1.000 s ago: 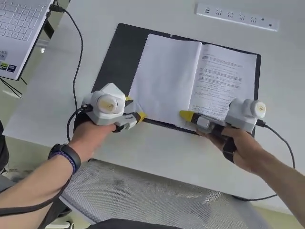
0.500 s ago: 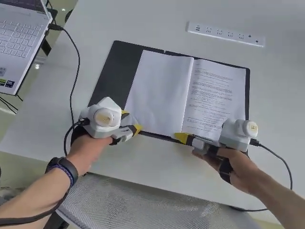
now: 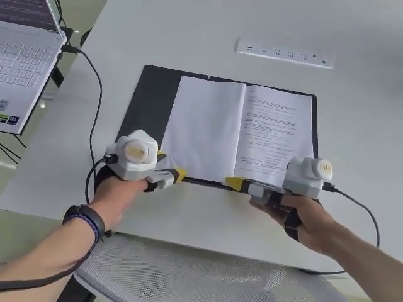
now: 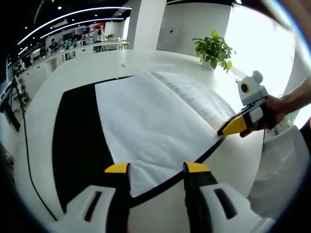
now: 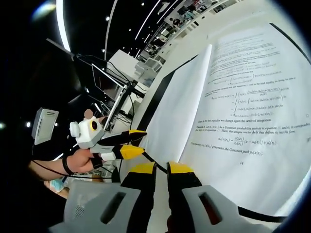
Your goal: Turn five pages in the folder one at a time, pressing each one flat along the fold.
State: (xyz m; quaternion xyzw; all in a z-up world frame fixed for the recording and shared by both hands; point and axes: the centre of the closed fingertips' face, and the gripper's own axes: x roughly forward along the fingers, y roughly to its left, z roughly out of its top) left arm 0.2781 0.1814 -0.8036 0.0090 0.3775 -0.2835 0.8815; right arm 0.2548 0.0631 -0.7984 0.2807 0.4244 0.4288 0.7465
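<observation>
Folder [image 3: 143, 104]: a thin, matt black rectangle. It lies open and flat on the table, with its near edge just in front of both grippers.
Blank page [image 3: 203, 129]: a smooth white sheet left of the fold. It bows up a little toward the fold, and its near corner looks faintly rumpled in the left gripper view.
Printed page [image 3: 277, 135]: a white sheet covered in fine black lines of text. It lies flat to the right of the fold.
Fold [image 3: 240, 132]: a straight crease running away from the person between the two sheets.
Left gripper [image 3: 170, 162]: a rounded white plastic shell with yellow-capped tips. The jaws stand well apart over the near corner of the blank page and the folder's black edge. Whether they touch the paper cannot be told.
Right gripper [image 3: 234, 183]: the same white shell and yellow caps. The jaws are drawn close, with only a thin slit between them, at the folder's near edge just below the fold. Whether they nip any paper cannot be told.
Hands: the left hand [image 3: 119, 189] and the right hand [image 3: 302, 217] each wrap a gripper body.
Table [image 3: 189, 38]: a smooth white top with a soft sheen.
Laptop [image 3: 25, 56]: a silver slab with pale keys at the far left.
Power strip [image 3: 283, 55]: a long white bar beyond the folder.
Cable [image 3: 96, 94]: a thin black cord curving along the left side of the folder.
Chair [image 3: 189, 270]: grey woven mesh below the table edge.
Wristband [image 3: 85, 217]: a dark band on the left wrist.
</observation>
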